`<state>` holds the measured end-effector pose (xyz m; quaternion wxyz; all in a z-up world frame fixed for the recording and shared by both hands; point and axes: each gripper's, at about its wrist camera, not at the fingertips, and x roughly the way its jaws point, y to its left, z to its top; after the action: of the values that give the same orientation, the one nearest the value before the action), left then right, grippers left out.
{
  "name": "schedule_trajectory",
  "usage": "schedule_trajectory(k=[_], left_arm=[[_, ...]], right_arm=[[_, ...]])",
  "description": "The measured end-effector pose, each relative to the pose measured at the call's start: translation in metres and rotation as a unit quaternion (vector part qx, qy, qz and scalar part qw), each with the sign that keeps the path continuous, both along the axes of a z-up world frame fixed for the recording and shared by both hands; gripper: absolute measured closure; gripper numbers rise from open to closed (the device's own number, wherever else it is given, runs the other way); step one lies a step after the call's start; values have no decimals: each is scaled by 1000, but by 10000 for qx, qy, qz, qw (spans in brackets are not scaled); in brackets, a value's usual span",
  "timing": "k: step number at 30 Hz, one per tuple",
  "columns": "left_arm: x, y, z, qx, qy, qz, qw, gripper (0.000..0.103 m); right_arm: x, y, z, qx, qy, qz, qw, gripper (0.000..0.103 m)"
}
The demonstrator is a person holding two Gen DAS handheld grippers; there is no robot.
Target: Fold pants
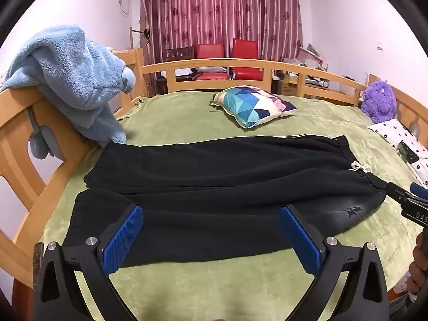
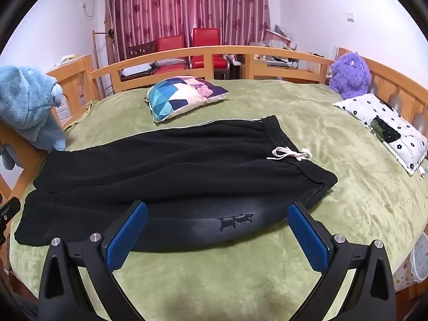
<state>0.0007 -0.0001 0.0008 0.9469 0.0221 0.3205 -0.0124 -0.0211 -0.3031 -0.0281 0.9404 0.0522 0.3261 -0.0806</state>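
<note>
Currently: black sweatpants (image 1: 214,187), flat on the green bedspread (image 1: 187,123), long axis left-right across both views. Waistband with white drawstring (image 2: 291,155) points right, cuffs left. Left gripper (image 1: 211,238) nearer the cuff end, right gripper (image 2: 218,236) nearer the waistband; both spread wide, holding nothing, just short of the near leg.

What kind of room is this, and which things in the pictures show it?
Most likely a home bedroom. A wooden-framed bed with a green blanket fills the view, a patterned pillow and a purple plush toy lie on it, and red curtains hang behind.
</note>
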Motion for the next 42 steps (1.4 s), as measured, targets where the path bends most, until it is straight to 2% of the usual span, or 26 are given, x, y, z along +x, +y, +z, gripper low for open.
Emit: schedule_trajectory(k=[3,11,42], left_arm=[[-4,-2,4,17,-148,0,9999,0],[-11,5,4,-127,-162,41,9998,0],[-11,11,7,-165,-117,57,9998,0]], right_arm=[[0,0,-1,-44,17,-39,10000,0],[-1,2,9,-95,-11,-40,9999,0],[-8,2,6,-88,-67,-8,9999,0]])
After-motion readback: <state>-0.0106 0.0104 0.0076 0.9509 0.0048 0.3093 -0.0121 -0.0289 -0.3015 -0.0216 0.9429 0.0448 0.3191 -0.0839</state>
